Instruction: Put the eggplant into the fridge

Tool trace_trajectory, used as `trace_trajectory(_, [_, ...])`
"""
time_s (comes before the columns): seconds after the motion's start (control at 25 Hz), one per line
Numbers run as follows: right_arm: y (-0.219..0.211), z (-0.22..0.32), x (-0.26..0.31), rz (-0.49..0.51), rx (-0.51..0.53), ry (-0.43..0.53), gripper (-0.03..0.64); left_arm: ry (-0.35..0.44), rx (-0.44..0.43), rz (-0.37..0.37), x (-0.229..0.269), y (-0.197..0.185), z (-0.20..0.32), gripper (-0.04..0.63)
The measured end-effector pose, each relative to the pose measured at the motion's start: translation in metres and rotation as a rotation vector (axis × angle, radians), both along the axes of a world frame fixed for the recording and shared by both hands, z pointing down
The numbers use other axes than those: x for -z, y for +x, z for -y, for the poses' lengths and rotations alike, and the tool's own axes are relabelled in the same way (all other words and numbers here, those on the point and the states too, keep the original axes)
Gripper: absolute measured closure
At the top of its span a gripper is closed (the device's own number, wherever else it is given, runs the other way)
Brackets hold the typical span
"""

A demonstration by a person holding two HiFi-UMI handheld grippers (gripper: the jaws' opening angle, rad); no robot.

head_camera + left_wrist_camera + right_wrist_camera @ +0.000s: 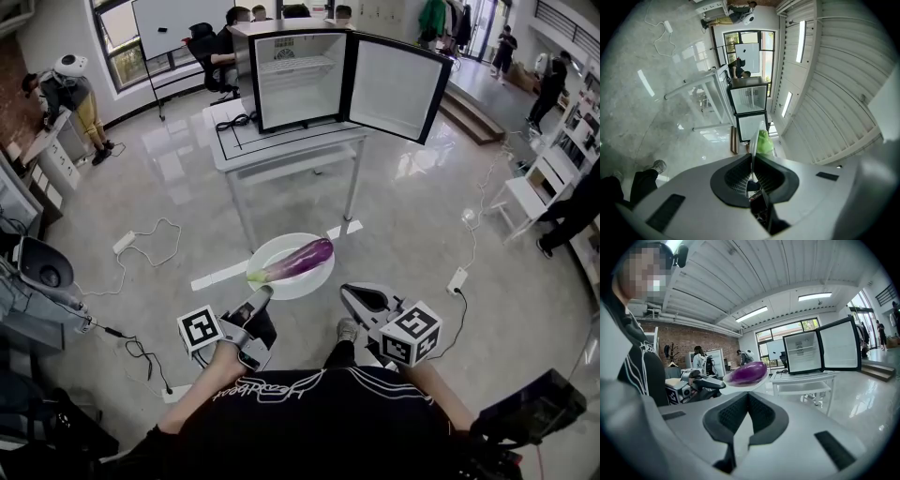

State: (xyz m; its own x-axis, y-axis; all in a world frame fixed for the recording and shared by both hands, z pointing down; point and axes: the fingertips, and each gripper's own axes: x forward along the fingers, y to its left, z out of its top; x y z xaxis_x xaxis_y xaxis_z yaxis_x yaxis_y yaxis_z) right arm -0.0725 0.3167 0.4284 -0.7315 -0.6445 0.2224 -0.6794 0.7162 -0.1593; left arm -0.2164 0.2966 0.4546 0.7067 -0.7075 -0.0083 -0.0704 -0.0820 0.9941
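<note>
We saw the left tool [265, 294] clamped narrow on the near rim of a white plate [277, 246], holding it out over the floor. The eggplant [302, 259] lay across that plate, its purple end pointing right and its green cap towards the left tool. In the left gripper view the plate showed only as a thin edge between the pads, and of the eggplant we could make out only the green cap past the rim; the purple body was hidden there. The right tool [349, 292] hung just beside the plate, apart from it, and its own view showed the jaws brought together with nothing between them. From that view the eggplant sat above the jaw tips, and the plate's lower side was cut off by the tool's body. The fridge [300, 80] stood open on the counter [281, 142] well ahead, its door [398, 89] swung to the right. The marker cubes hid most of both hands. We could not make out the fridge's shelves clearly.
</note>
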Motion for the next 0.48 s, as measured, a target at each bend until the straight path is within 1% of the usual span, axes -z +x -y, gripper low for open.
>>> trace_trajectory(0.2, [0.011,0.029,-0.008,0.033,0.002,-0.023,0.609,-0.020,0.006,0.027,-0.007,0.011,0.023,0.569])
trace_trajectory(0.48, [0.029,0.092,-0.025,0.044,0.030,-0.054,0.609,-0.068,0.039,0.022,-0.024,0.028,0.079,0.569])
